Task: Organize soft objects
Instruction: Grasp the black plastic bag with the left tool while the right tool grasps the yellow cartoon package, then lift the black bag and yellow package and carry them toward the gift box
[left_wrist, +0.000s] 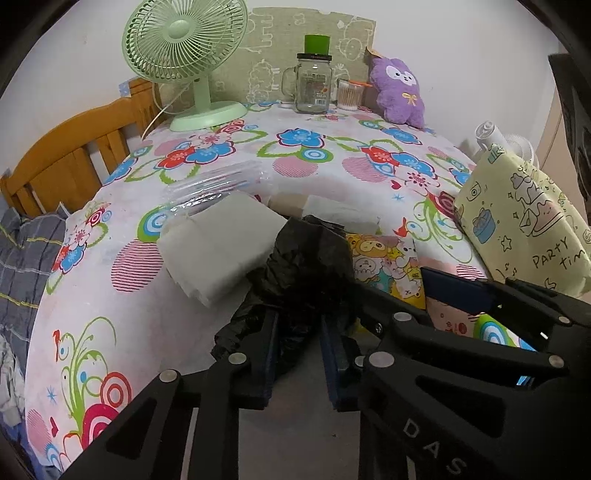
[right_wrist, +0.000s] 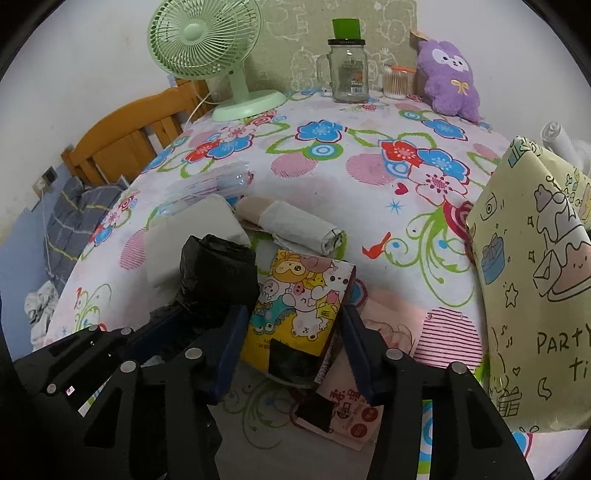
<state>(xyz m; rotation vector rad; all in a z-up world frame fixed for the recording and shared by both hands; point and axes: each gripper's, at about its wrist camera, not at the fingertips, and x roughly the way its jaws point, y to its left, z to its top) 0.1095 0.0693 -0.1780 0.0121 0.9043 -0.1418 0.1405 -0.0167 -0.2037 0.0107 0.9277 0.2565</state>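
Left fingers (left_wrist: 295, 354) clench one black bag roll (left_wrist: 310, 266); right fingers (right_wrist: 291, 347) clamp one cartoon packet (right_wrist: 295, 295).

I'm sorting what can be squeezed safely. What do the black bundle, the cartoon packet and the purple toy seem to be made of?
Black bundle: thin plastic film, probably a bag roll; glossy and crinkled. Cartoon packet: printed plastic wrap, slightly shiny, apparently soft inside; contents not visible. Purple toy: plush fabric with a fuzzy, matte pile.

A floral-clothed desk (left_wrist: 303, 173) stands against a white wall (left_wrist: 74, 74), a wooden bed frame (left_wrist: 66, 155) and grey checked bedding (left_wrist: 22, 258) at its left
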